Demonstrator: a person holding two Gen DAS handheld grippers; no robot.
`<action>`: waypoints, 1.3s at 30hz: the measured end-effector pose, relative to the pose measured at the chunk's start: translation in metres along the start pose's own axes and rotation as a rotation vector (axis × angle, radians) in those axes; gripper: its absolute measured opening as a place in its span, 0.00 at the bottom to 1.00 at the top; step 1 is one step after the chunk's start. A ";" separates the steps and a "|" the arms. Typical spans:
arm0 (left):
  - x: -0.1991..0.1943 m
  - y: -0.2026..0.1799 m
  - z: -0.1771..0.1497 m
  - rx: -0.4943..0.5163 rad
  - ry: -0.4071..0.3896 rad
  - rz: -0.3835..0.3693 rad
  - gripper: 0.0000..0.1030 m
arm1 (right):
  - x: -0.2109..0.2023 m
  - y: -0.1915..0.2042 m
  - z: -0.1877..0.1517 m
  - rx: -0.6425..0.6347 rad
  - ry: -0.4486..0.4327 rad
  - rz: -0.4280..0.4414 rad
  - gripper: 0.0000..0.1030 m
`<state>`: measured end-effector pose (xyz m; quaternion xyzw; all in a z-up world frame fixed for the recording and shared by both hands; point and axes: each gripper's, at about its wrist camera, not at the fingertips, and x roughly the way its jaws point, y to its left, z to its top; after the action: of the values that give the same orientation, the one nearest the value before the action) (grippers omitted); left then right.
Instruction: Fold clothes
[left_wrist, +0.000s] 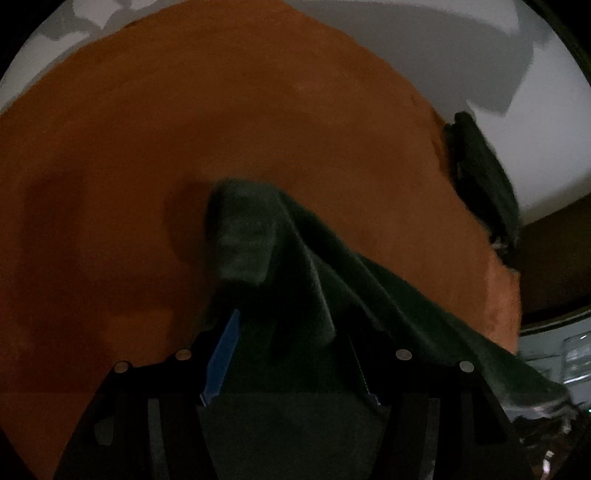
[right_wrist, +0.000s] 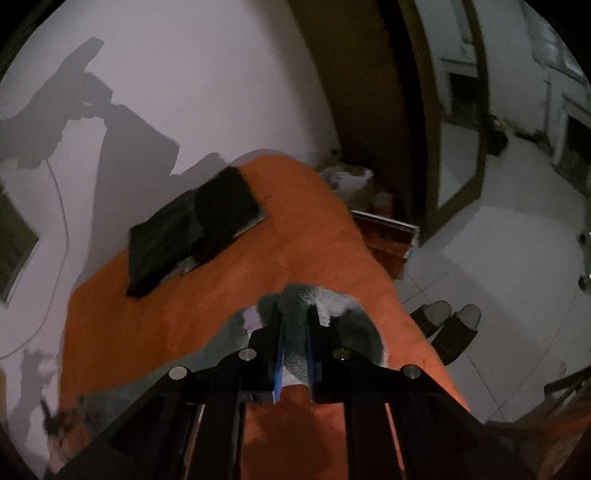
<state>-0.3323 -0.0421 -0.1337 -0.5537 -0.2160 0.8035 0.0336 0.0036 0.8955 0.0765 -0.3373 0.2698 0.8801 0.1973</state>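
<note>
Left hand-held gripper (left_wrist: 291, 354): nearest item in the left wrist view, black frame with blue-edged fingers (left_wrist: 221, 354), set fairly wide with dark green cloth (left_wrist: 295, 266) bunched between them; whether clamped on it or merely draped by it cannot be told in the dim light. Cloth rising from the jaws to a rounded fold ahead, a long edge trailing down to the right past the frame.

Right hand-held gripper (right_wrist: 295, 332): nearest item in the right wrist view, fingers narrowed around a pale grey-green part of a cloth (right_wrist: 295, 354), gripping it; fabric ballooning on both sides of the fingers and trailing off to the lower left.

Orange blanket (right_wrist: 295, 258): spread beneath both grippers, covering the bed or surface; exact furniture underneath hidden. Fills most of the left wrist view (left_wrist: 184, 166).

Folded dark stack (right_wrist: 192, 225): flat on the far part of the blanket, well apart from the right gripper, two overlapping dark rectangles. Seen in the left wrist view as a dark mass at the blanket's right edge (left_wrist: 480, 177).

Pair of slippers (right_wrist: 447, 325): on the pale tiled floor (right_wrist: 498, 258), right of the blanket.

Wooden door frame (right_wrist: 417, 110): beyond, far right.

White wall (right_wrist: 203, 74): behind everything, carrying grey shadows.
</note>
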 end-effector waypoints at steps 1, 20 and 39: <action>0.006 -0.002 0.004 0.000 -0.004 0.049 0.60 | -0.009 0.004 -0.007 -0.011 0.003 0.023 0.09; -0.005 -0.024 0.093 -0.161 -0.209 0.246 0.17 | 0.108 0.017 0.095 -0.055 0.105 -0.157 0.10; -0.121 0.104 -0.059 -0.265 -0.022 -0.062 0.58 | 0.058 -0.018 -0.189 0.064 0.529 -0.102 0.61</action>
<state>-0.2134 -0.1528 -0.0854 -0.5376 -0.3378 0.7724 -0.0174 0.0655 0.8040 -0.0887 -0.5622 0.3223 0.7413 0.1748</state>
